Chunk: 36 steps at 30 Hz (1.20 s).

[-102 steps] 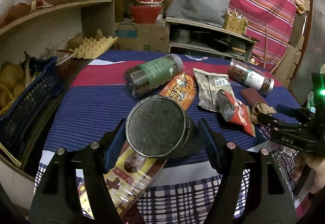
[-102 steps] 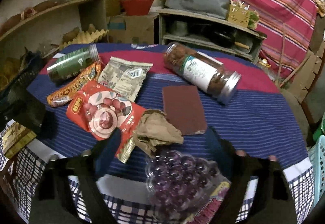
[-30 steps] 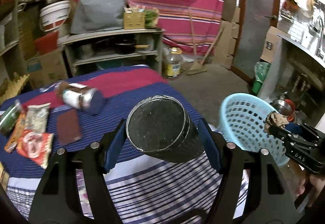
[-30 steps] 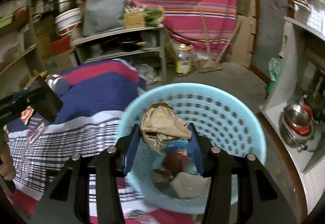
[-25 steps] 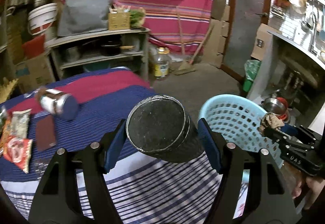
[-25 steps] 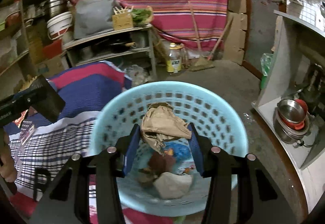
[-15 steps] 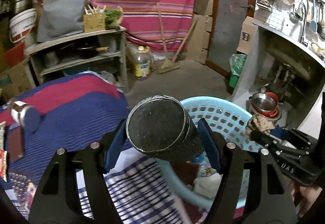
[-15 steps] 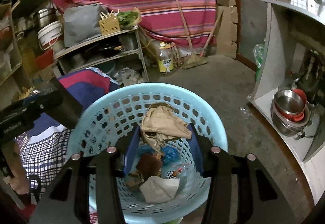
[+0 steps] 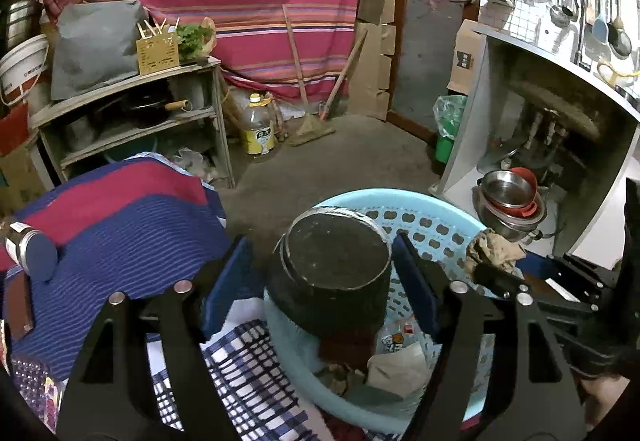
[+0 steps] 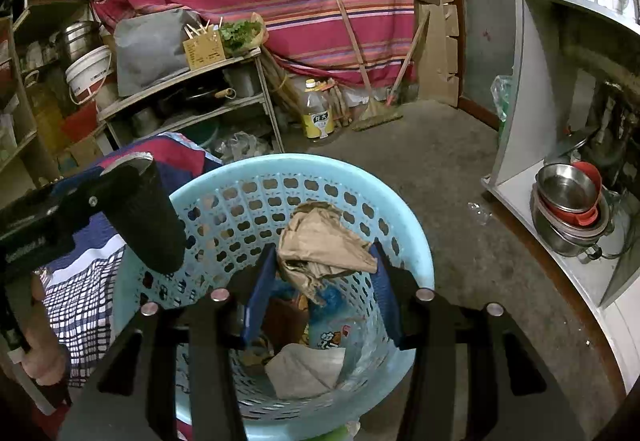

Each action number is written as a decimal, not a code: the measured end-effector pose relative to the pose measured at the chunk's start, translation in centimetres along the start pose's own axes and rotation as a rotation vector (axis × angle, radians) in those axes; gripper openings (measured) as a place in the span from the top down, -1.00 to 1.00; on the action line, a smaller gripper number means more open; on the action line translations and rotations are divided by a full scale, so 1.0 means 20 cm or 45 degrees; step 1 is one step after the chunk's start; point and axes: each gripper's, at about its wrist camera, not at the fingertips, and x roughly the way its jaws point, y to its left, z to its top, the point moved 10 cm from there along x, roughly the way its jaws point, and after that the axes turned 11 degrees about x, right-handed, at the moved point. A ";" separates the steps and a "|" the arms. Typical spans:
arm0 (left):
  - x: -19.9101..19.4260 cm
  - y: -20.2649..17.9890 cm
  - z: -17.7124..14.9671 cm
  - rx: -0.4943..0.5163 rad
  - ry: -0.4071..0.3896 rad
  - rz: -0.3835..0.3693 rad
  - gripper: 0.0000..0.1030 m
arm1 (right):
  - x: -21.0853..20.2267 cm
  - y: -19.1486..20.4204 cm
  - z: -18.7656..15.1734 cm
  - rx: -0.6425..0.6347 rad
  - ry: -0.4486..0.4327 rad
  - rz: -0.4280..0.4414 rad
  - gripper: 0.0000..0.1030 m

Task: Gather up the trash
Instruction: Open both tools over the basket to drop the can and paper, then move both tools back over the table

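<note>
My left claw [image 9: 322, 283] is opening, the black can [image 9: 334, 277] between its fingers tipping over the blue basket [image 10: 400, 225]. My right claw [image 10: 324, 283] pinches crumpled brown paper [image 10: 320, 241], basket directly below.

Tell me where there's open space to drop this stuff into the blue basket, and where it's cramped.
Inside the blue basket, the free room is along its far and right walls. The bottom is crowded with wrappers. The left claw is opening around the black can over the near-left rim, and the right claw holds crumpled brown paper over the middle.
</note>
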 end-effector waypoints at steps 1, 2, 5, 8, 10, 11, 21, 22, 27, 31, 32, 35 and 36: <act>-0.01 0.01 0.00 0.002 -0.004 0.005 -0.48 | 0.01 0.00 -0.01 -0.001 0.003 -0.002 0.08; -0.02 0.01 -0.01 0.003 -0.008 0.010 -0.50 | 0.01 0.01 -0.01 -0.003 0.005 -0.003 0.08; -0.06 0.05 -0.02 -0.006 -0.020 0.026 -0.58 | 0.01 0.03 -0.03 -0.011 0.010 -0.007 0.08; -0.09 0.09 -0.02 -0.033 -0.029 0.036 -0.67 | 0.01 0.05 -0.04 -0.022 0.010 -0.008 0.08; -0.10 0.11 -0.02 -0.049 -0.029 0.038 -0.69 | 0.01 0.06 -0.05 -0.029 0.013 -0.012 0.08; -0.10 0.12 -0.02 -0.052 -0.030 0.043 -0.69 | 0.01 0.07 -0.05 -0.031 0.014 -0.013 0.08; -0.28 0.35 -0.06 -0.080 -0.058 0.175 -0.81 | 0.00 0.12 -0.05 -0.040 -0.001 -0.009 0.06; -0.31 0.38 -0.07 -0.086 -0.057 0.192 -0.82 | 0.00 0.13 -0.05 -0.040 -0.004 -0.011 0.04; -0.44 0.57 -0.15 -0.141 -0.048 0.266 -0.86 | -0.01 0.17 -0.03 -0.041 -0.048 -0.051 -0.49; -0.56 0.75 -0.24 -0.197 -0.041 0.337 -0.89 | -0.03 0.19 -0.02 -0.053 -0.059 -0.090 -0.51; -0.59 0.80 -0.26 -0.212 -0.037 0.356 -0.89 | -0.03 0.20 -0.01 -0.048 -0.064 -0.085 -0.53; -0.67 0.93 -0.34 -0.254 -0.025 0.401 -0.89 | -0.07 0.26 -0.01 -0.038 -0.084 -0.069 -0.55; -0.70 0.97 -0.37 -0.269 -0.022 0.417 -0.89 | -0.08 0.30 -0.01 -0.044 -0.089 -0.061 -0.55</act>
